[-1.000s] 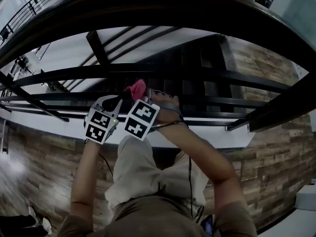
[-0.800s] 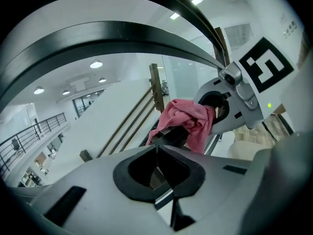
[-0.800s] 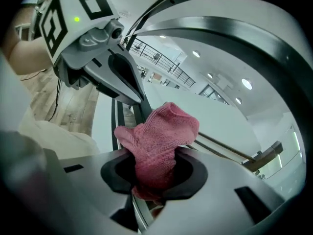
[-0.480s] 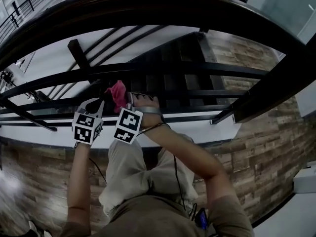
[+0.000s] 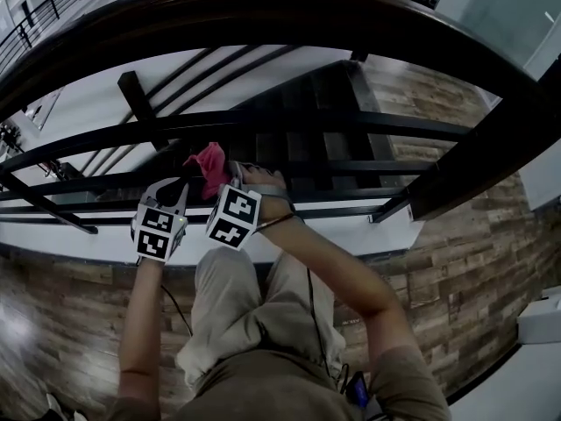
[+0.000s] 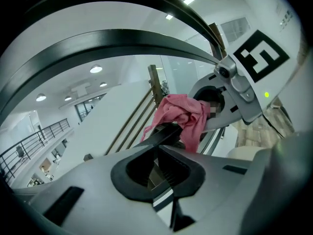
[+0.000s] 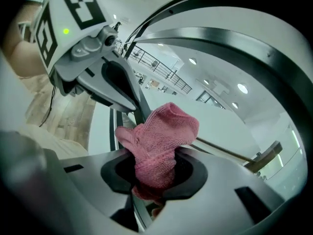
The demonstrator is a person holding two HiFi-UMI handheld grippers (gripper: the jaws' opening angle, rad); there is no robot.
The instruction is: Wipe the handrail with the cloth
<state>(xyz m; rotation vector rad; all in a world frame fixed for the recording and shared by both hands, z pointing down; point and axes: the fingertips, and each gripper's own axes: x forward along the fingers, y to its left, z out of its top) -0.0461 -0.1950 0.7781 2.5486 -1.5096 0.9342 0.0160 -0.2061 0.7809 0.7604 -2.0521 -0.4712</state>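
Observation:
A pink cloth (image 5: 210, 166) is bunched between the jaws of my right gripper (image 5: 228, 179), which is shut on it; the cloth (image 7: 162, 140) fills the jaw gap and sticks out past the tips. My left gripper (image 5: 175, 188) is just to its left, shut and empty, its tips (image 6: 164, 133) beside the cloth (image 6: 182, 115). Both grippers hover before the lower black rails. The broad dark handrail (image 5: 263, 7) arcs above them, apart from the cloth. It also shows as a dark handrail (image 6: 122, 38) in the left gripper view.
Several black horizontal rails (image 5: 289, 123) and a post (image 5: 136, 95) stand in front of me. Beyond them a dark staircase (image 5: 324, 147) goes down. Wood-look floor (image 5: 473, 261) lies underfoot, with a white ledge (image 5: 79, 239) along the railing's foot.
The head view has swung, so the railing and both grippers sit further left in the picture. The grippers stay close together, the cloth still in the right one.

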